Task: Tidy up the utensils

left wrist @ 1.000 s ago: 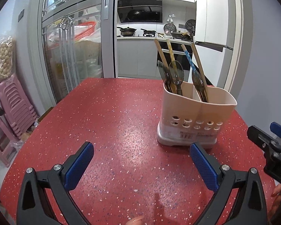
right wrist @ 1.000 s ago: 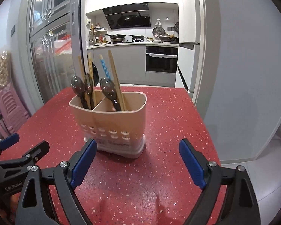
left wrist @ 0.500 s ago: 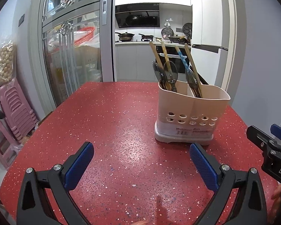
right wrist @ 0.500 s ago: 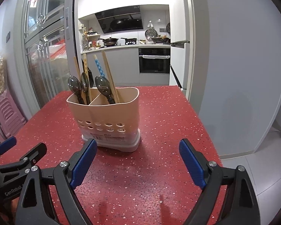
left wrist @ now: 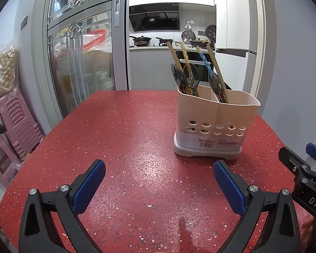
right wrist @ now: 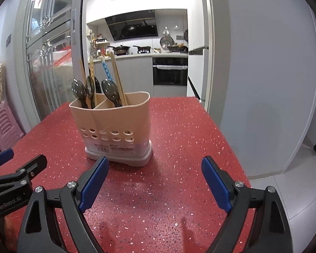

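Hovering over the red speckled table (left wrist: 126, 126), left gripper (left wrist: 159, 178) is spread wide, blue pads (left wrist: 89, 186) far apart, nothing between them. Same for the right gripper (right wrist: 154, 181): wide open, empty, pads (right wrist: 216, 186) low in its frame above the table (right wrist: 179, 130). In the left wrist view the right gripper pokes in at the right edge, lower right of frame; in the right wrist view the left gripper shows at lower left. Utensil holder (left wrist: 216, 124) stands upright on the table, right of centre in the left view, just past the left gripper's right pad, not touching. In the right view the holder (right wrist: 113, 126) sits left of centre, its base just beyond the right gripper's left pad; can't tell if they touch. Holder is beige, two compartments split by a divider, rows of holes low on the front, label on the base. Left compartment: two dark translucent spoons (right wrist: 85, 91) bowls-up plus wooden chopsticks (right wrist: 83, 71). Right compartment: one dark spoon (right wrist: 109, 90), a blue patterned stick (right wrist: 106, 69) and a wooden stick (right wrist: 117, 76), all leaning. Background: glass-door cabinet (left wrist: 78, 63) upper left, stacked pink stools (left wrist: 16, 122) at left edge, kitchen with oven (right wrist: 170, 71) and range hood (right wrist: 132, 27) through the doorway at top centre.
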### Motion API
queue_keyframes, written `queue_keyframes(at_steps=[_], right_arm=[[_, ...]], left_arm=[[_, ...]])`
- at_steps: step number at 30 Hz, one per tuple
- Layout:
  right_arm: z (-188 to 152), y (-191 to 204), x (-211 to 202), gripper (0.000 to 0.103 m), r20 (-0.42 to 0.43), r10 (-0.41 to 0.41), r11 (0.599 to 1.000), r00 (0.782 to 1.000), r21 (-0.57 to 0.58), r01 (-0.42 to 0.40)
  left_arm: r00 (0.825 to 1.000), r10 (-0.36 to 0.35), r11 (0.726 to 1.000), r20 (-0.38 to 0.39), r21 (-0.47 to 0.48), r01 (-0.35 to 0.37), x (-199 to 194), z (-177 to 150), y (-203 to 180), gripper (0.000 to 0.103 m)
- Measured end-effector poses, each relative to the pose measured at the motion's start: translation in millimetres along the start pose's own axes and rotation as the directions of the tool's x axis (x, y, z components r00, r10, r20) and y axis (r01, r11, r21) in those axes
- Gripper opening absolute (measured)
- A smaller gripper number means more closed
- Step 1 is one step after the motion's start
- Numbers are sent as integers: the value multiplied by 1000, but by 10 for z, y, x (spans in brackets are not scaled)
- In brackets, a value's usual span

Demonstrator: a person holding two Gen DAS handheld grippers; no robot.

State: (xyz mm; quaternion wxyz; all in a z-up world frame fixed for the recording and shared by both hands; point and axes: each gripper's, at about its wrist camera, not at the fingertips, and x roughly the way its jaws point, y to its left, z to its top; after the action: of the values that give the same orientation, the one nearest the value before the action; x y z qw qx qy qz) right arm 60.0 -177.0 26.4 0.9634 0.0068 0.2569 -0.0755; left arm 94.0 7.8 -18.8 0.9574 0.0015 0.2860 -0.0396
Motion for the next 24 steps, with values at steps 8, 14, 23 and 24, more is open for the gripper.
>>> queue_keyframes(at_steps=[8,14,23,24], right_arm=[[10,63,-43,91,26,2,1000,1000,-18,-2],[34,68,-22,91,15,6,1000,1000,-14,-6],[50,71,41,91,-15,4,1000,1000,0,-4],[48,74,38,91,-13,2,1000,1000,-1,-2]], left_arm=[[1000,-6,1000,11,15,6,8,-14,-18,103],[1000,-1,1000,18,11,1,-1,-37,2,103],[1000,9,1000,25,6,-9,4,-29,20,103],[1000,9,1000,25,6,-9,4,-28,20,103]])
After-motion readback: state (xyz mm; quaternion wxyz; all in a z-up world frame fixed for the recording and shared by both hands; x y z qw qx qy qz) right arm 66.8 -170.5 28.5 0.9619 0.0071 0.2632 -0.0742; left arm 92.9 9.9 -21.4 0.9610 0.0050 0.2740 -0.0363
